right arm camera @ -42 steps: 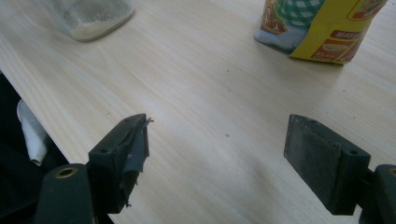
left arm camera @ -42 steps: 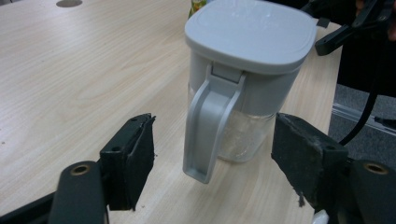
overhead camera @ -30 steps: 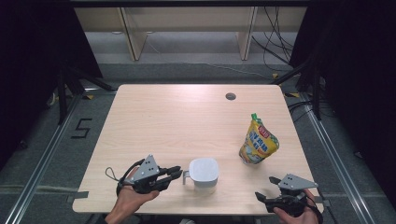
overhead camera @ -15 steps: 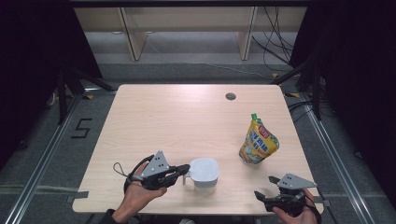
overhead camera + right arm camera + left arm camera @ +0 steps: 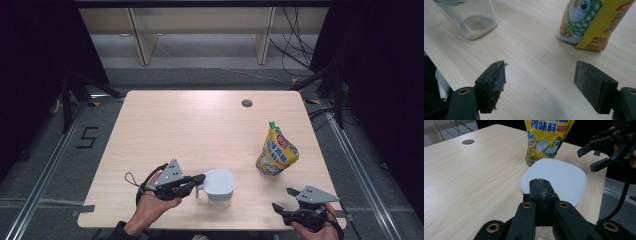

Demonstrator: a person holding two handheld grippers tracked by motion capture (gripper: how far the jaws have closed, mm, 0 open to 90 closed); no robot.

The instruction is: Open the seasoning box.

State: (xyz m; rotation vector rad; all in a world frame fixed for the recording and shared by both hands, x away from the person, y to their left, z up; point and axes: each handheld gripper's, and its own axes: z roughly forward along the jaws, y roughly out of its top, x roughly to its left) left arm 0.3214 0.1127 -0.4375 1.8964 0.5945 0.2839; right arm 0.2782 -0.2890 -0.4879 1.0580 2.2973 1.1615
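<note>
Pinching the handle of the lidded clear jar (image 5: 218, 186) with jaws pressed together, the left gripper (image 5: 199, 180) is risking tipping it while the right gripper (image 5: 284, 201) is waiting spread.

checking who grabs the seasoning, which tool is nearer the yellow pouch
Right. The right tool sits open at the table's near edge, just below the yellow pouch. The left tool is shut at the lidded jar, with the jar between it and the pouch.

Colours and patterns on the table

The table (image 5: 200, 130) is pale wood with fine grain. The jar (image 5: 474, 17) is clear glass with a white lid (image 5: 556, 181). The pouch (image 5: 276, 152) is yellow with red and green print, a green cap and a green-checked cartoon chicken. Both grippers, left (image 5: 199, 180) and right (image 5: 282, 200), are black with grey plates.
</note>
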